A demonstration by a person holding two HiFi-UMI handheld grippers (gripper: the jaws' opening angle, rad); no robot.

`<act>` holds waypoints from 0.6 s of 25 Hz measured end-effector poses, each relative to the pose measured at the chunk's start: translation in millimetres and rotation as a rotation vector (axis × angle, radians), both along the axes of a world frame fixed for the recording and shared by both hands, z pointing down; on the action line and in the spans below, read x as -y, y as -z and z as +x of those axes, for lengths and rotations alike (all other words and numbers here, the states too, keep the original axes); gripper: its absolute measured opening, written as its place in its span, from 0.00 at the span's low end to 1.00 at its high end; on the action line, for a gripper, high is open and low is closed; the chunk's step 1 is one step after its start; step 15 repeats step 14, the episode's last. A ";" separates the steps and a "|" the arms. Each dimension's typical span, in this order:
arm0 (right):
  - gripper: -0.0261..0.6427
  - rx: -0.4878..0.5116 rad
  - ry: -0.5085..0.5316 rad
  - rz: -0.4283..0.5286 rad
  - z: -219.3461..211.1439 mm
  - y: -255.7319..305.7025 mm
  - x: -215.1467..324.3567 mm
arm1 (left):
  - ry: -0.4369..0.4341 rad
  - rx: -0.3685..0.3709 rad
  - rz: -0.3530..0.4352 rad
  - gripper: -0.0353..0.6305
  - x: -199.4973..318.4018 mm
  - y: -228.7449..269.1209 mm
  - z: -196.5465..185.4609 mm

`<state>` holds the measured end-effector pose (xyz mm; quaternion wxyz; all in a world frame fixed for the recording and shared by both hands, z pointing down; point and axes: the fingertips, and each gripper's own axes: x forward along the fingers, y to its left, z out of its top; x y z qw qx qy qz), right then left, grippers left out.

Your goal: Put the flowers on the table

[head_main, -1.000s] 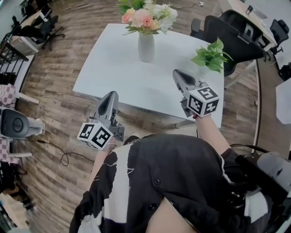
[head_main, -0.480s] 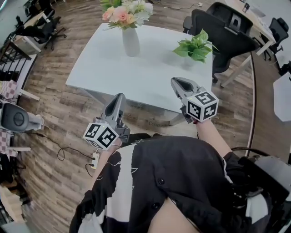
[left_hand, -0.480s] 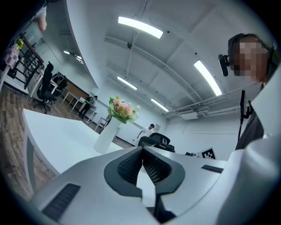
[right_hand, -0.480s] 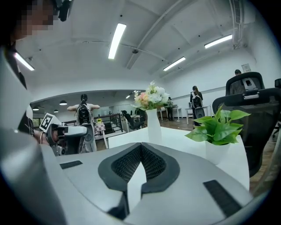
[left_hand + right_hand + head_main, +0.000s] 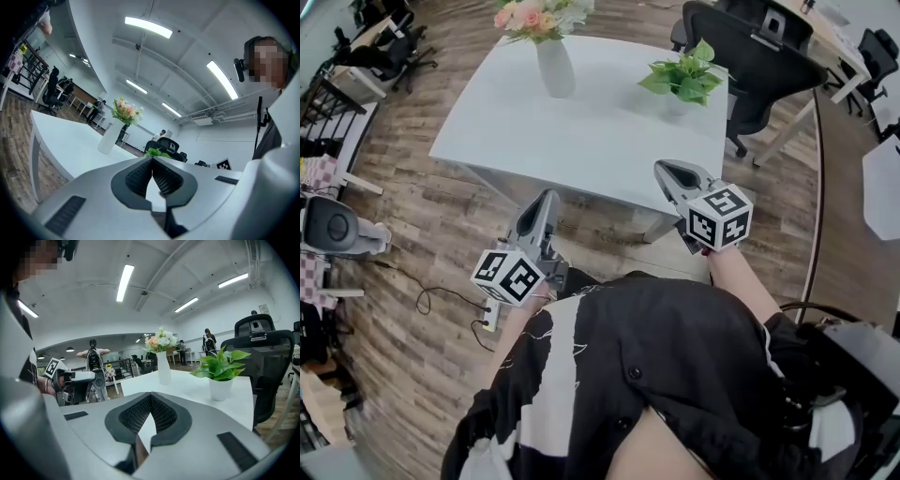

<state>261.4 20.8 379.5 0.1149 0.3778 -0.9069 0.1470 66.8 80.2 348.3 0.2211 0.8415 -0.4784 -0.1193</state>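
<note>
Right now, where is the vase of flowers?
In the head view, the vase of flowers stands at the far left of the white table, with the potted plant to its right.

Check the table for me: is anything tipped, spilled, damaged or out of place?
Nothing stands out. The vase of flowers and the potted plant both stand upright on the white table, with no spill around them. The left claw and right claw are shut and hold nothing.
</note>
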 end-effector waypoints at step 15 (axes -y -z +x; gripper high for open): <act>0.06 0.012 0.013 -0.009 27.9 -7.7 -24.7 | 0.019 0.029 -0.007 0.07 -28.4 0.3 23.7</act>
